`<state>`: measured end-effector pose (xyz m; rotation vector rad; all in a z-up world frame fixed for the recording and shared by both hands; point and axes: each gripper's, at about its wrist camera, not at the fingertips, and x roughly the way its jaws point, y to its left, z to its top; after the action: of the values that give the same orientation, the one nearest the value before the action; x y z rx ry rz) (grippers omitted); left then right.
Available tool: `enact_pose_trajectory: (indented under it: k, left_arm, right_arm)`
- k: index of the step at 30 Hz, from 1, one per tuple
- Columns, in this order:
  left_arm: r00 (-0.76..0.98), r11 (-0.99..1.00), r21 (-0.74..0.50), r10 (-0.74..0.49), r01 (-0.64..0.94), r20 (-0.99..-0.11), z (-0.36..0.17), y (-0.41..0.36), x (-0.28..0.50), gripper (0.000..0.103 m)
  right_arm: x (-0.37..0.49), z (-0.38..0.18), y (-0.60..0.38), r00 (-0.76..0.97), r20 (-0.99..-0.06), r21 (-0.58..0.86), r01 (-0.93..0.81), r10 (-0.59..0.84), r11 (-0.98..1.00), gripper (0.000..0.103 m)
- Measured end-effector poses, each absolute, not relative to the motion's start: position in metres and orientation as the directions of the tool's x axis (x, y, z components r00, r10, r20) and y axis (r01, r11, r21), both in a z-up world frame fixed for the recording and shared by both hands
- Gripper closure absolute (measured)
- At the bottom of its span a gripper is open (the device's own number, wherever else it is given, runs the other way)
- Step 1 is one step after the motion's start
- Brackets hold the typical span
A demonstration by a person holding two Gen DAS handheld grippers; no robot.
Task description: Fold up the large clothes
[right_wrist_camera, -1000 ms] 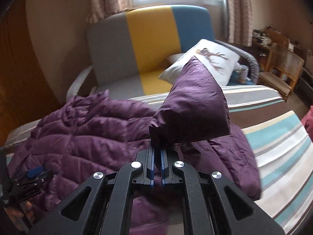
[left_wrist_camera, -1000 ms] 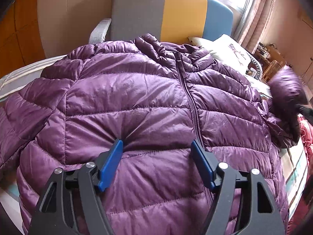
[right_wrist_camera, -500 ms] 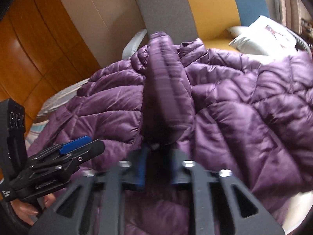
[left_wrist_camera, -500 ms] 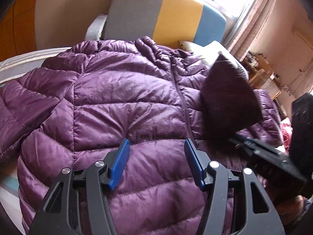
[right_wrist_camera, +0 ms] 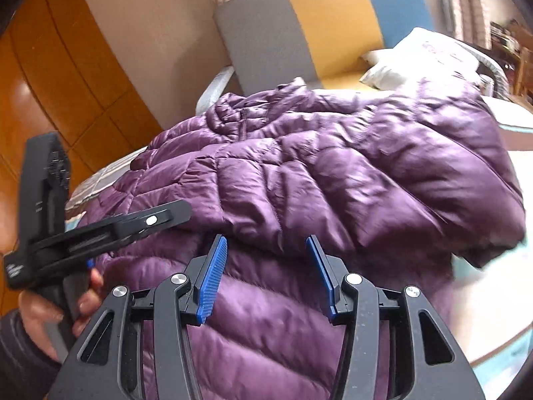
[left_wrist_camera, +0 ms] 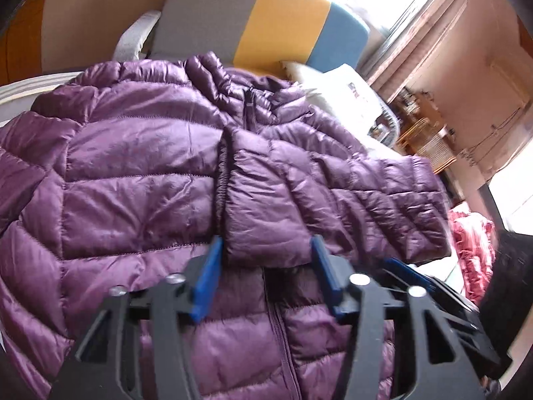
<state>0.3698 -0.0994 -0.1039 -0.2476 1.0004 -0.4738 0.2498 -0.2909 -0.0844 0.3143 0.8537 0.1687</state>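
A purple quilted down jacket (left_wrist_camera: 133, 173) lies front up on the bed, zipper and collar (left_wrist_camera: 248, 106) at the far end. Its right sleeve (left_wrist_camera: 299, 193) lies folded across the chest, the cuff near the zipper line. My left gripper (left_wrist_camera: 266, 260) is open, its blue pads on either side of the cuff's lower edge, holding nothing. My right gripper (right_wrist_camera: 266, 256) is open and empty just in front of the folded sleeve (right_wrist_camera: 333, 183). The left gripper's body (right_wrist_camera: 100, 230) shows at the left of the right wrist view, in a hand.
The bed has a striped cover (right_wrist_camera: 493, 326). Behind it stand a grey, yellow and blue chair (left_wrist_camera: 266, 23) and a white pillow (right_wrist_camera: 423, 60). A wooden wall (right_wrist_camera: 43, 83) is at the left. A red cloth (left_wrist_camera: 469, 250) and wooden furniture (left_wrist_camera: 429, 140) are at the right.
My right gripper carried the sleeve across the chest, laid it down and opened. The left gripper stayed open over the jacket's lower front.
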Motion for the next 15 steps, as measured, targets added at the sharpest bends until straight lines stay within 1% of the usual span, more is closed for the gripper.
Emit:
enact_pose_trajectory:
  k: [1,2,3,8,10,15]
  left_arm:
    - [0.448,0.875,-0.405,-0.484,0.266,-0.751,-0.106,-0.101,0.372,0.077]
    - [0.450,0.879,-0.400,-0.477,0.260,-0.755,-0.108,-0.101,0.373,0.090]
    - [0.462,0.886,-0.395,-0.464,0.244,-0.756,-0.108,-0.099,0.373,0.094]
    - [0.526,0.908,-0.376,-0.415,0.186,-0.742,-0.100,-0.076,0.376,0.096]
    - [0.545,0.917,-0.362,-0.392,0.168,-0.742,-0.097,-0.065,0.377,0.096]
    - [0.585,0.937,-0.333,-0.331,0.108,-0.741,-0.094,-0.037,0.384,0.096]
  right_arm:
    - [0.245,-0.084,-0.296,0.649,-0.712,0.347,-0.005,0.267,0.938,0.033]
    - [0.240,-0.084,-0.302,0.656,-0.708,0.355,0.012,0.261,0.935,0.030]
    - [0.235,-0.084,-0.308,0.665,-0.702,0.363,0.026,0.255,0.932,0.029]
    - [0.220,-0.077,-0.337,0.697,-0.677,0.401,0.082,0.235,0.912,0.029]
    - [0.216,-0.072,-0.347,0.713,-0.655,0.434,0.086,0.248,0.897,0.029]
    - [0.218,-0.060,-0.360,0.745,-0.617,0.463,0.085,0.252,0.882,0.029]
